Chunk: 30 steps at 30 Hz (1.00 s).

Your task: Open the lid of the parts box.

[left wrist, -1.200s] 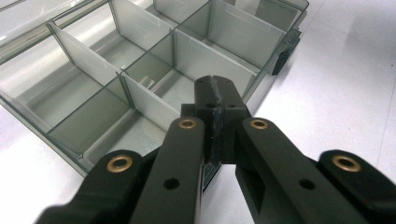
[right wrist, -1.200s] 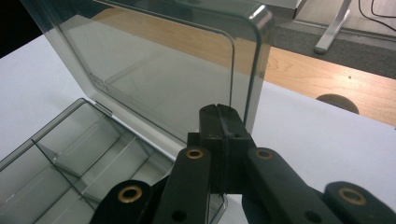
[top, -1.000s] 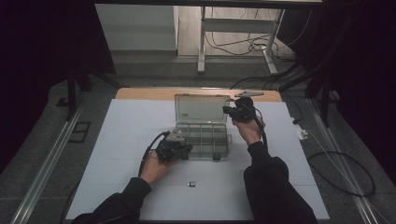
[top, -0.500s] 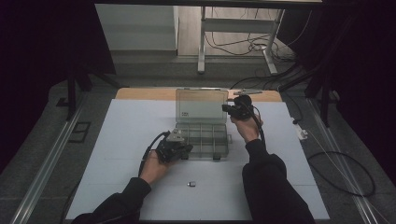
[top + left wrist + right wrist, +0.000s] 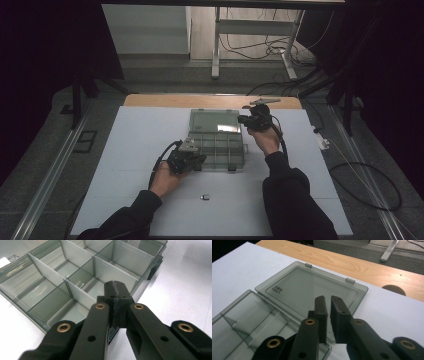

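Organizer box (image 5: 216,149) of clear grey plastic, open near the middle of the white surface (image 5: 125,150), divided tray toward the person, lid (image 5: 312,288) laid flat on the far side. Left gripper (image 5: 192,161) at the tray's near left corner, fingers (image 5: 110,296) pressed together, clamped on the tray's front wall as seen in the left gripper view. Right gripper (image 5: 246,120) held above the surface just beside the lid's right edge, fingers (image 5: 321,307) slightly apart, having just been opening, nothing between them, lid lying free beneath. Compartments of the tray bare in the left gripper view, dark latch (image 5: 151,272) on the front wall. Small dark object (image 5: 205,197) well apart from the box, on the near part of the surface between the two forearms; too small to tell what.
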Tool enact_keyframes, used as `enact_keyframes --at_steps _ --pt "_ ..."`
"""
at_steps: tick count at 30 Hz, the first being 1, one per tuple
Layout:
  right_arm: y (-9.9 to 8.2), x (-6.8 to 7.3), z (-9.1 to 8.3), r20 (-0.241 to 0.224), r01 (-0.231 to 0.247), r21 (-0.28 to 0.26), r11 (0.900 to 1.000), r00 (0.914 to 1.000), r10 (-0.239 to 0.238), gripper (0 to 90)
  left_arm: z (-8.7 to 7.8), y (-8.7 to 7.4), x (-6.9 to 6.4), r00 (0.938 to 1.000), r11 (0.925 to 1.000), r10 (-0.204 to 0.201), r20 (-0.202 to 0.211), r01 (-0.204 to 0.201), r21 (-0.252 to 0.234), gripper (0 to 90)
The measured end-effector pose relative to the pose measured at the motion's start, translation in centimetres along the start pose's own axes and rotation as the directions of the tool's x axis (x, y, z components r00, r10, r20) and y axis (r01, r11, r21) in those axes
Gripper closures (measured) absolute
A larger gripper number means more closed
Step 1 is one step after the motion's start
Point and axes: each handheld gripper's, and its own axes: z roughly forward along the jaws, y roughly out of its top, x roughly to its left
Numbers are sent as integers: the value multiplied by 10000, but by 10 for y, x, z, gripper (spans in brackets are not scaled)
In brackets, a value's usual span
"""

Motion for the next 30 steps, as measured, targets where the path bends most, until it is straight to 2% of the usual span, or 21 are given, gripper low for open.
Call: enact_keyframes --at_steps 6,11,18,25,30 --pt "-5 4 -7 -118 221 316 9993 9997 -217 727 -6 3 0 9997 9998 103 -209 -106 -145 784" --pt "-9 9 -13 -265 312 544 9980 9992 -298 669 -15 4 2 9994 9995 5 -341 -15 -316 704" --pt "-14 16 -24 -357 441 550 9975 9985 -422 590 -27 2 8 9984 9991 -294 -493 278 -320 574" --pt "-21 21 -31 -533 391 696 9968 9980 -354 505 -37 -1 13 9976 9977 -622 -300 614 -274 463" --pt "-25 23 -34 -601 244 669 9975 9980 -204 449 -42 -4 15 9966 9966 -738 -362 724 -391 400"
